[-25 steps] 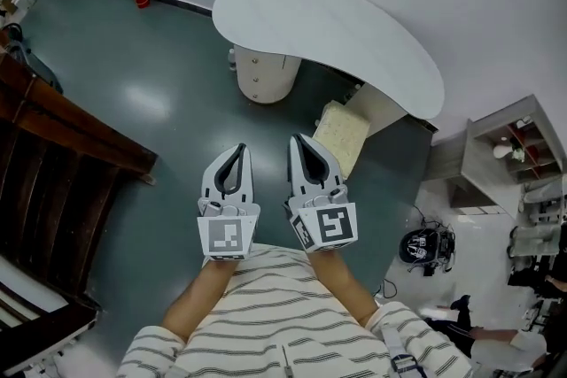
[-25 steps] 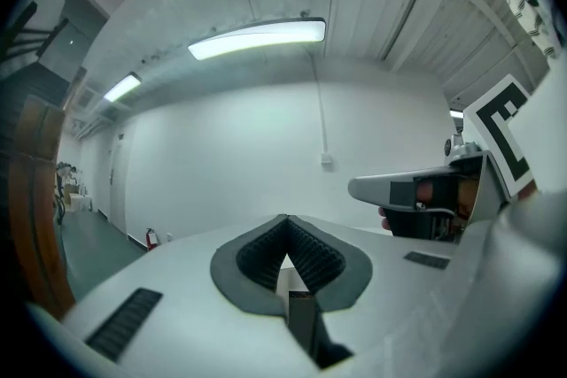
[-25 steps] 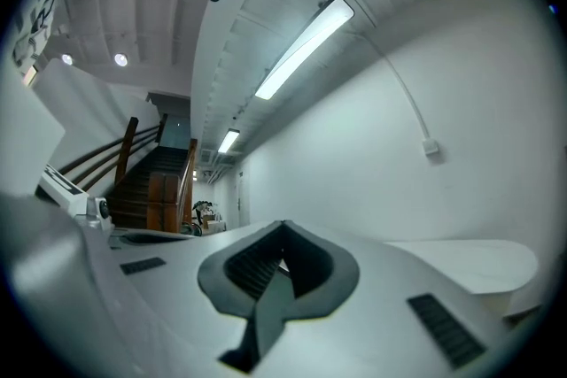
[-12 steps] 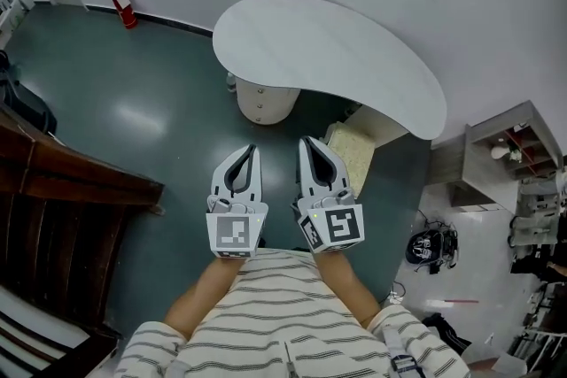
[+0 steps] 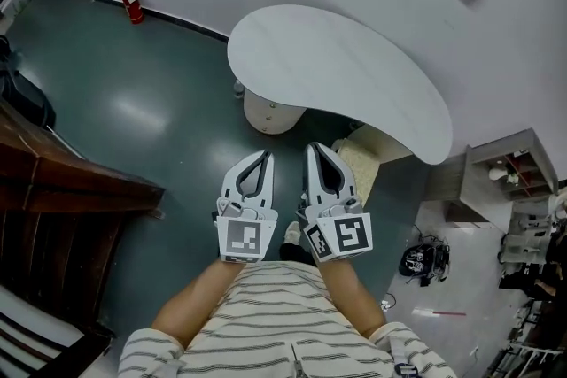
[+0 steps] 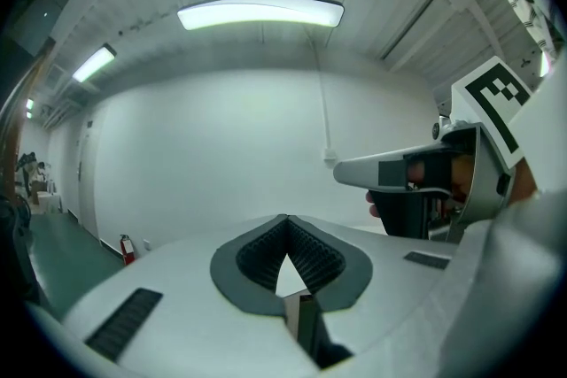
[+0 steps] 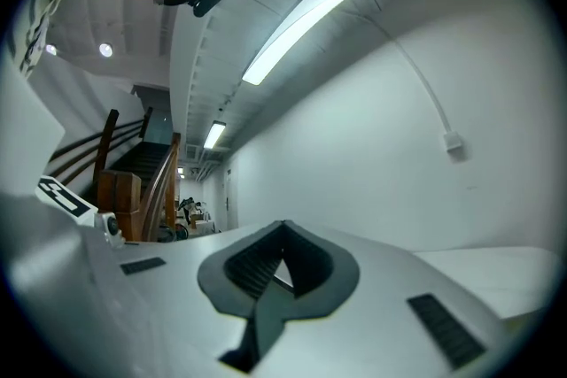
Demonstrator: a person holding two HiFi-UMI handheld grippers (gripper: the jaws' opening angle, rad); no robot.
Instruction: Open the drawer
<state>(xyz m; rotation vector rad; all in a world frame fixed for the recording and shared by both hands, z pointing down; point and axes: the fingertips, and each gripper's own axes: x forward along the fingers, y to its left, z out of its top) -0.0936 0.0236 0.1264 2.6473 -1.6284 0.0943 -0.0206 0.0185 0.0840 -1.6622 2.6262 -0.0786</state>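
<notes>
A white kidney-shaped desk (image 5: 345,75) stands by the wall. Under its left end is a rounded cream drawer pedestal (image 5: 268,112) whose drawer fronts are closed. My left gripper (image 5: 264,155) and right gripper (image 5: 314,146) are held side by side, level, pointing toward the desk and short of the pedestal. Both are shut with nothing between the pads. In the left gripper view the closed jaws (image 6: 285,219) face a bare white wall, with the right gripper (image 6: 416,181) beside them. The right gripper view shows its closed jaws (image 7: 283,226) and the desk top (image 7: 496,266).
A dark wooden staircase (image 5: 53,190) fills the left side. A red fire extinguisher (image 5: 130,0) stands by the far wall. A yellowish panel (image 5: 363,159) leans under the desk's right part. A shelf unit (image 5: 505,168) and a black helmet-like object (image 5: 416,259) are at the right.
The person has walked toward the desk; both grippers moved forward together and now sit closer to the drawer pedestal. Both jaws stayed shut.
</notes>
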